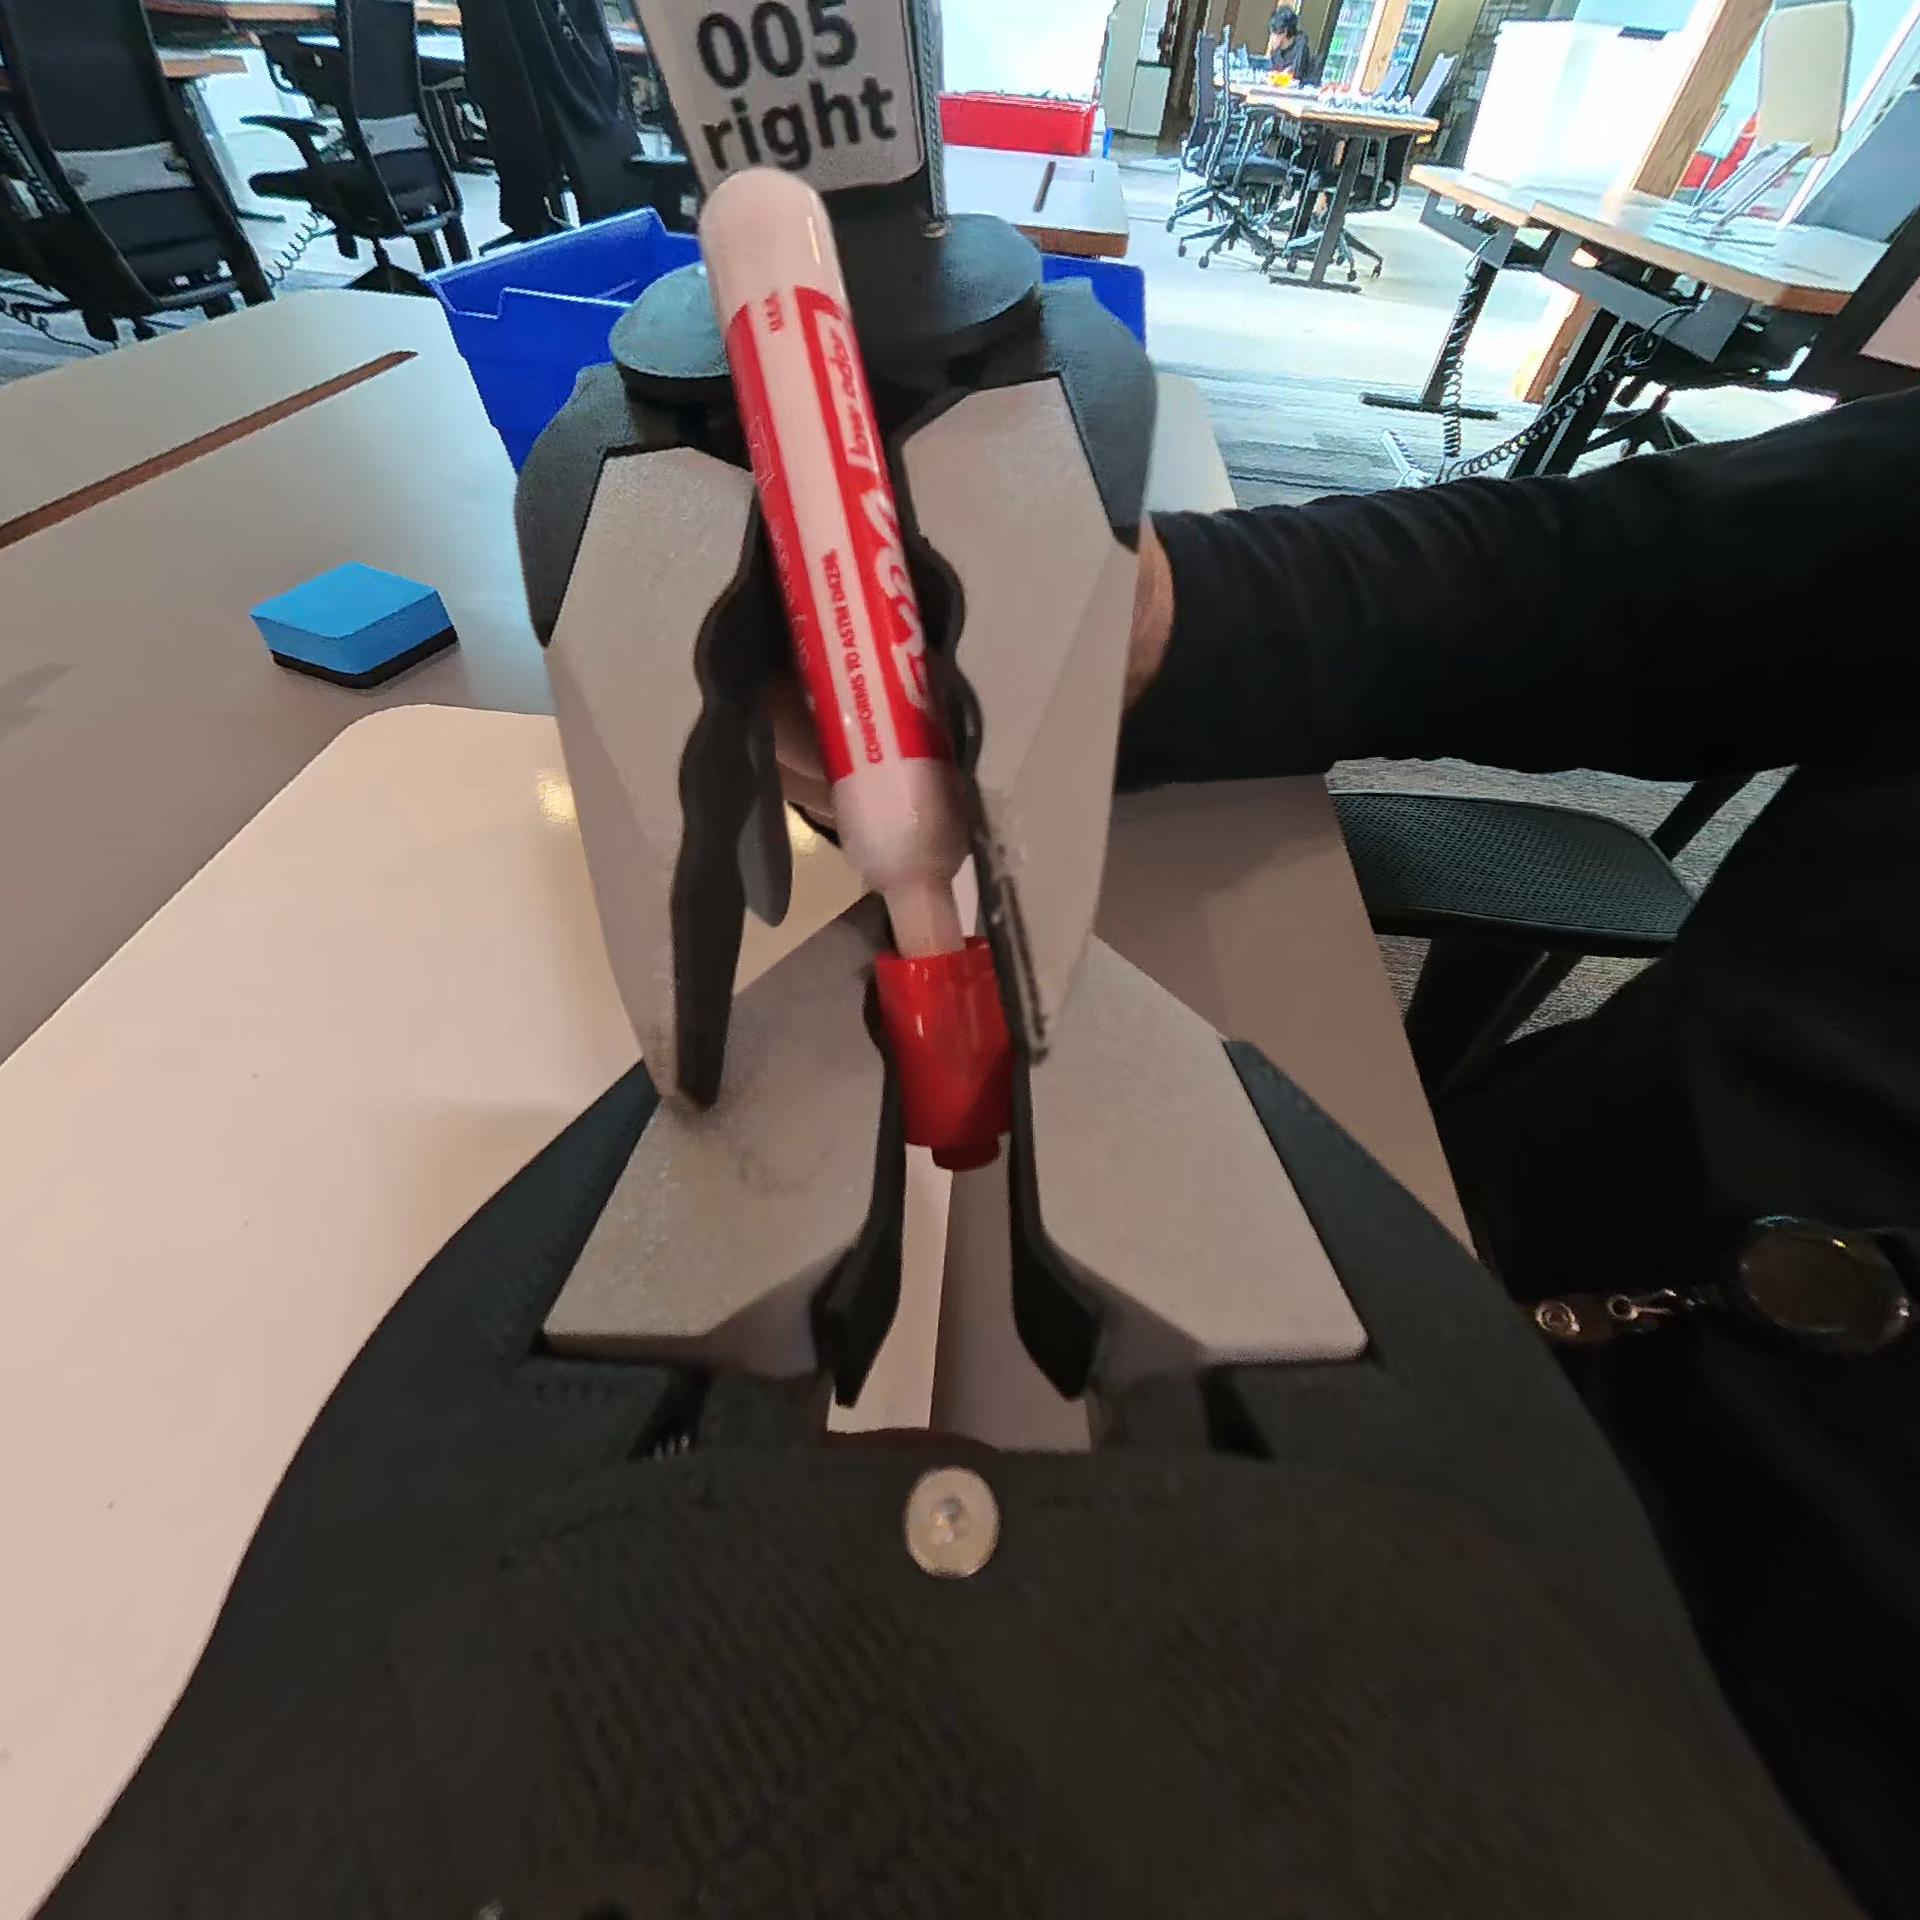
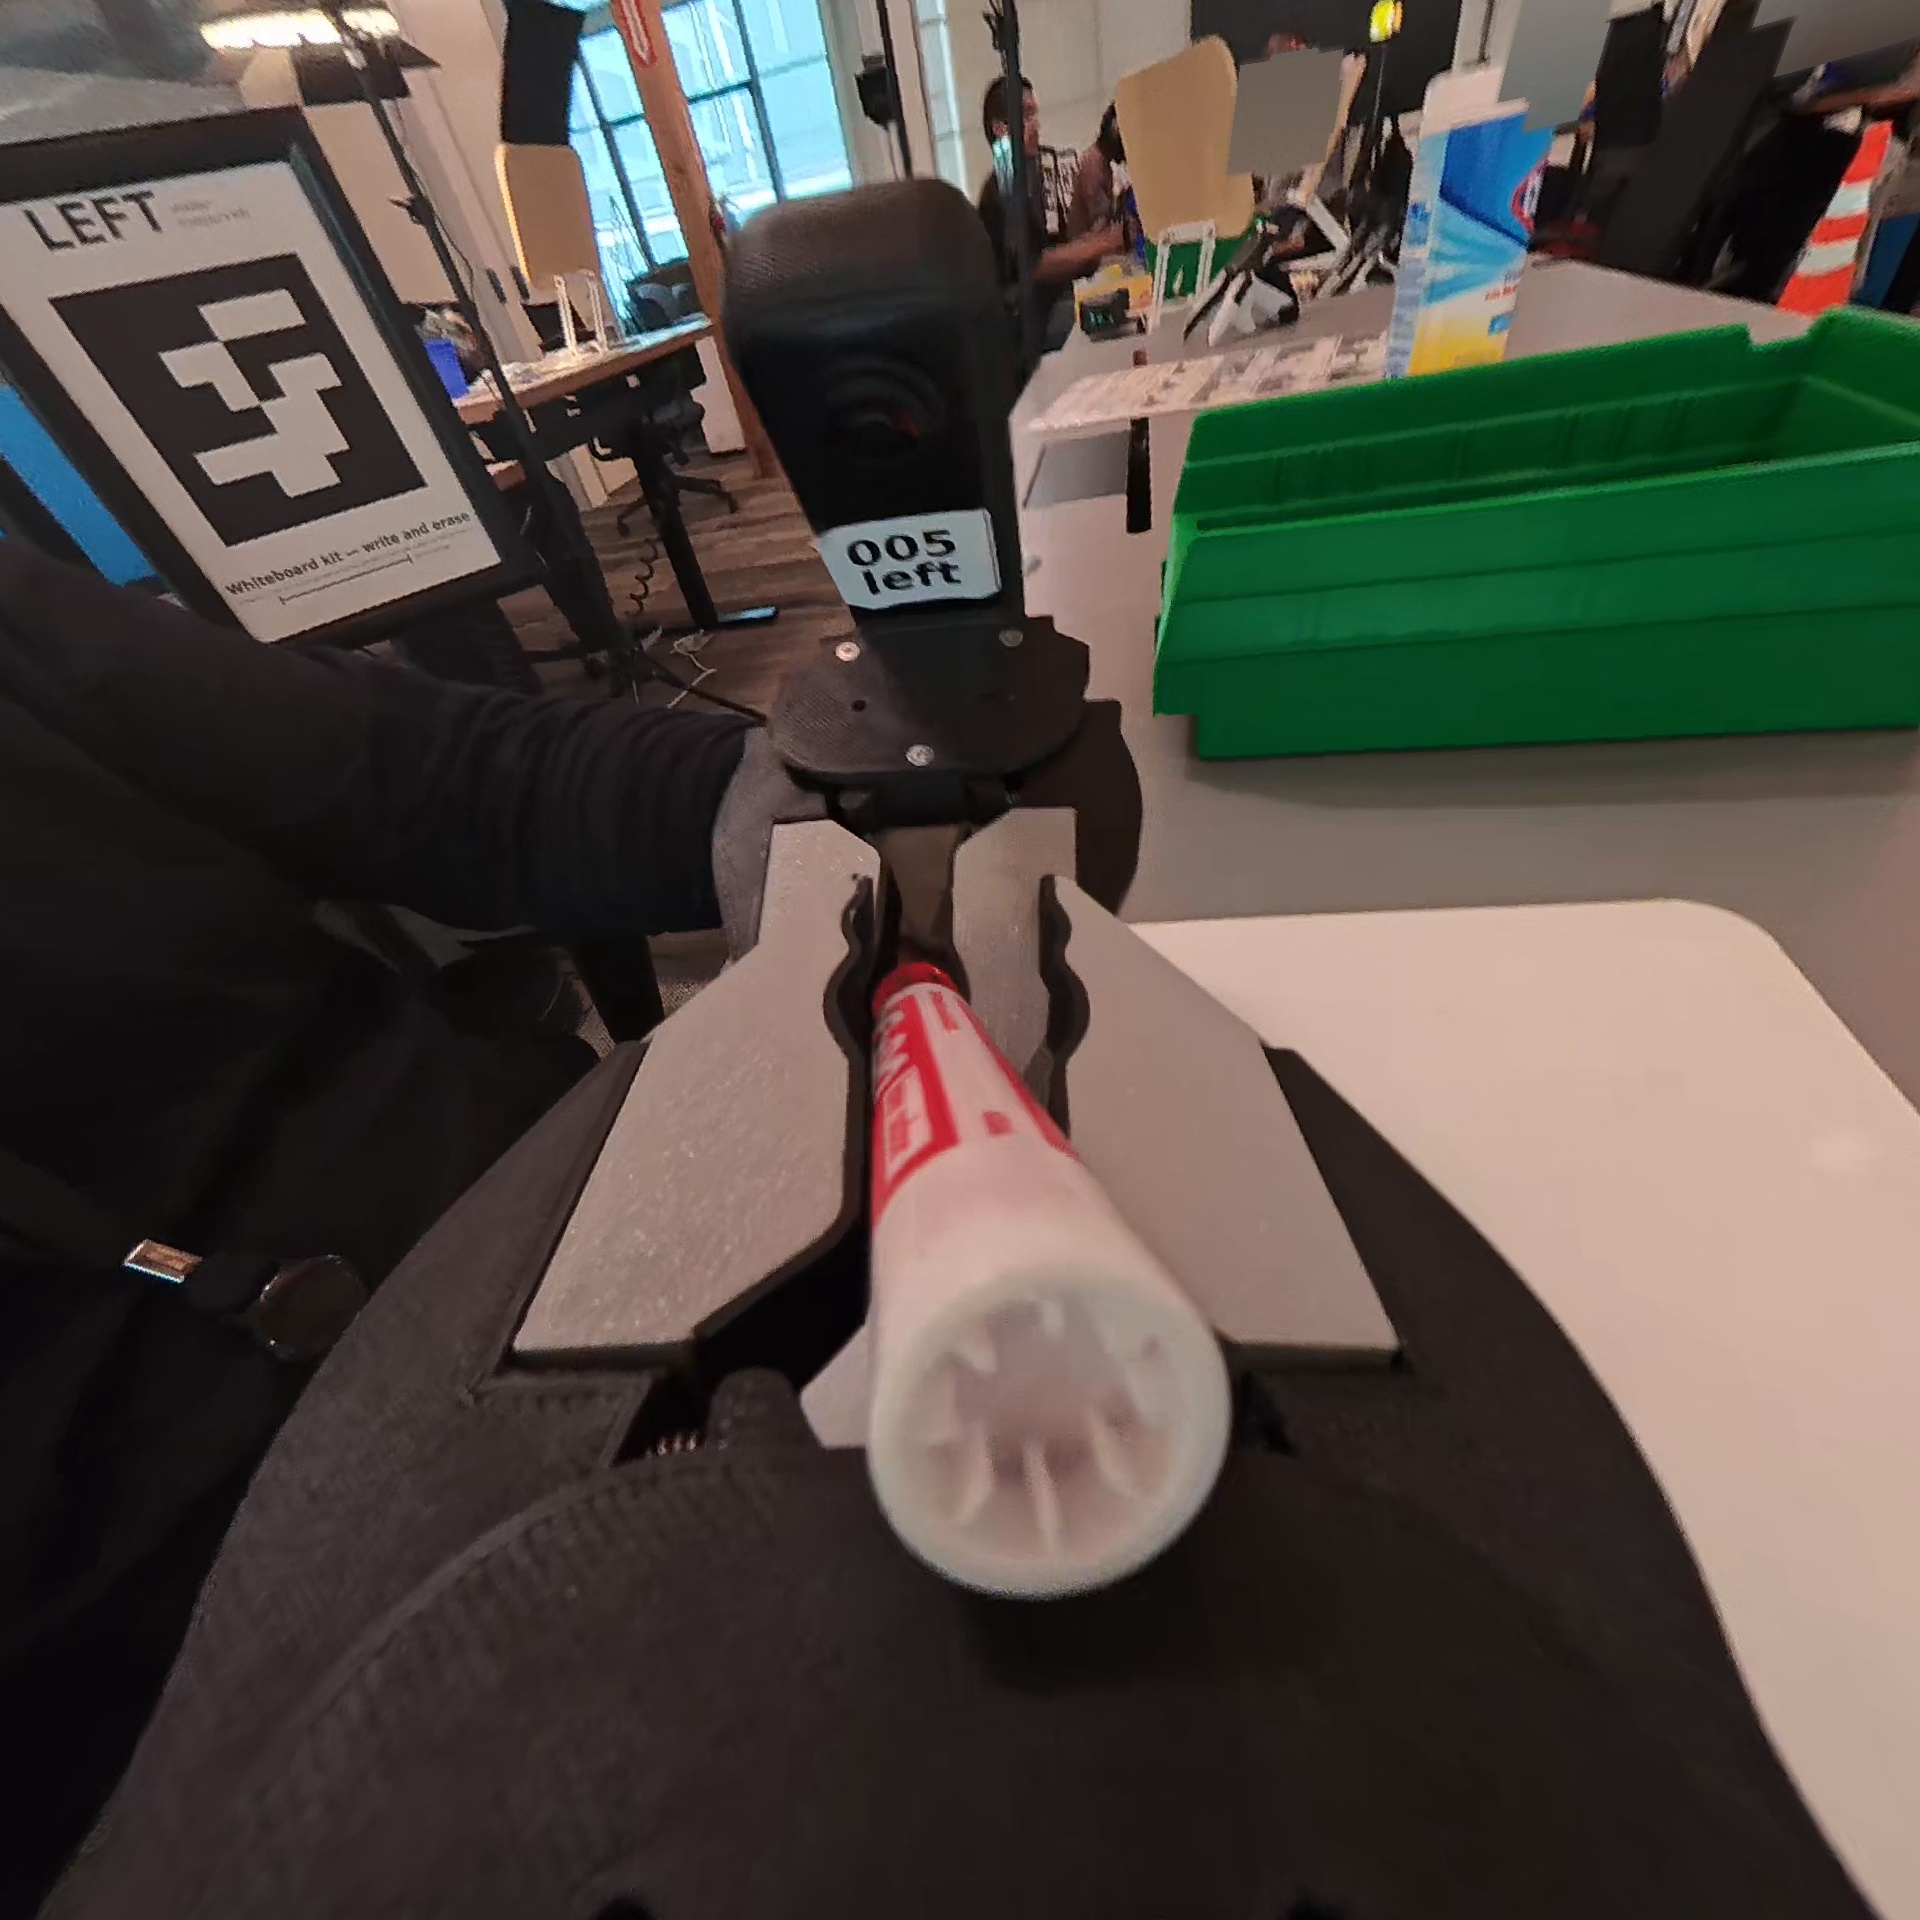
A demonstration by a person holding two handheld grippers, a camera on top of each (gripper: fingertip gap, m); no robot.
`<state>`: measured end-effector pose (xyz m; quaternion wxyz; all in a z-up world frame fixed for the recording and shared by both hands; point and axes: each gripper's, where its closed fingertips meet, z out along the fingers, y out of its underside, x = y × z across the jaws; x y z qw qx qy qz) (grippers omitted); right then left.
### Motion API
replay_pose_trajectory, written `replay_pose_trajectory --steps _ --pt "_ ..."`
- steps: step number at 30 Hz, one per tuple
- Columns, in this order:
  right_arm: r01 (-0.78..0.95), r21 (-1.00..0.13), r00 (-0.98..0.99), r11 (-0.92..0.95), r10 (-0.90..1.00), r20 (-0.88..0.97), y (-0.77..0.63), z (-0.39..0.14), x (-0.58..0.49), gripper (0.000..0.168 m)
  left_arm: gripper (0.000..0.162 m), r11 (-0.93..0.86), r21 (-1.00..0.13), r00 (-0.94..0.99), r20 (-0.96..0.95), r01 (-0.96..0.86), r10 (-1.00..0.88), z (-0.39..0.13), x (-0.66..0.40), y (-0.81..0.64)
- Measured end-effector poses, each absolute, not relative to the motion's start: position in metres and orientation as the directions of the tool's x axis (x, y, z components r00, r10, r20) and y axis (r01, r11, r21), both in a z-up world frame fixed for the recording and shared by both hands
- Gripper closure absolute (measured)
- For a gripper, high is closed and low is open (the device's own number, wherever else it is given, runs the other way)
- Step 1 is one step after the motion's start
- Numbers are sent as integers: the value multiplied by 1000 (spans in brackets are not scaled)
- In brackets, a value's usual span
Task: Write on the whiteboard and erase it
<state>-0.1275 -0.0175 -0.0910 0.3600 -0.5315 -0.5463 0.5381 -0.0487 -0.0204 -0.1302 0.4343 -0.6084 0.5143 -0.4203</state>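
The two grippers face each other tip to tip above the whiteboard [image 1: 312,987], a white panel with rounded corners lying flat on the grey desk [image 1: 156,436].

Left gripper [image 1: 951,1049]: its claw is closed on the red cap [image 1: 943,1049] of the marker [image 1: 831,540]. The cap sits between the black finger pads, near the fingertips.

Right gripper [image 2: 951,997]: its claw is clamped on the barrel of the marker [image 2: 966,1174], a white tube with a red printed band. The blunt rear end of the barrel points back toward the right wrist camera and appears blurred. In the left wrist view the barrel tilts up and away, and a narrow white neck shows between barrel and cap, so the cap stands partly drawn off.

Eraser [image 1: 353,623]: a blue block with a black base. It lies on the desk beyond the far edge of the whiteboard, well apart from both grippers.

Blue bin [image 1: 540,301]: at the far edge of the desk, behind the right gripper.

Green bin [image 2: 1538,561]: on the desk past the far corner of the whiteboard.

Black sleeves of the person reach in to each gripper.
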Motion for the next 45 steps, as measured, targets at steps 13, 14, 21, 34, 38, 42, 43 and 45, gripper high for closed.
replay_pose_trajectory --steps 13,14,21,34,38,42,43,45 --pt "227 -961 -213 -155 955 -205 -23 -92 -121 136 150 -104 -960 112 77 -260 -991 -130 -50 -21" --pt "228 -961 -214 -156 955 -206 -23 -92 -121 136 150 -103 -960 114 76 -260 -991 -130 -51 -21" --pt "213 -963 -206 -163 956 -207 -20 -89 -120 136 150 -109 -958 115 80 -265 -990 -131 -51 -21" --pt "201 -964 -213 -174 953 -216 -21 -87 -119 135 150 -106 -957 119 76 -269 -990 -132 -51 -20" --pt "189 -966 -214 -177 953 -216 -21 -84 -118 135 149 -107 -957 118 78 -269 -990 -132 -51 -21" --pt "181 -968 -215 -176 953 -213 -21 -82 -117 134 150 -105 -957 117 76 -271 -990 -133 -51 -21" --pt "180 -968 -215 -176 953 -213 -21 -82 -117 134 150 -106 -957 117 77 -270 -990 -133 -51 -21" --pt "180 -968 -216 -176 953 -214 -21 -82 -117 133 150 -105 -958 121 75 -266 -990 -132 -51 -20"
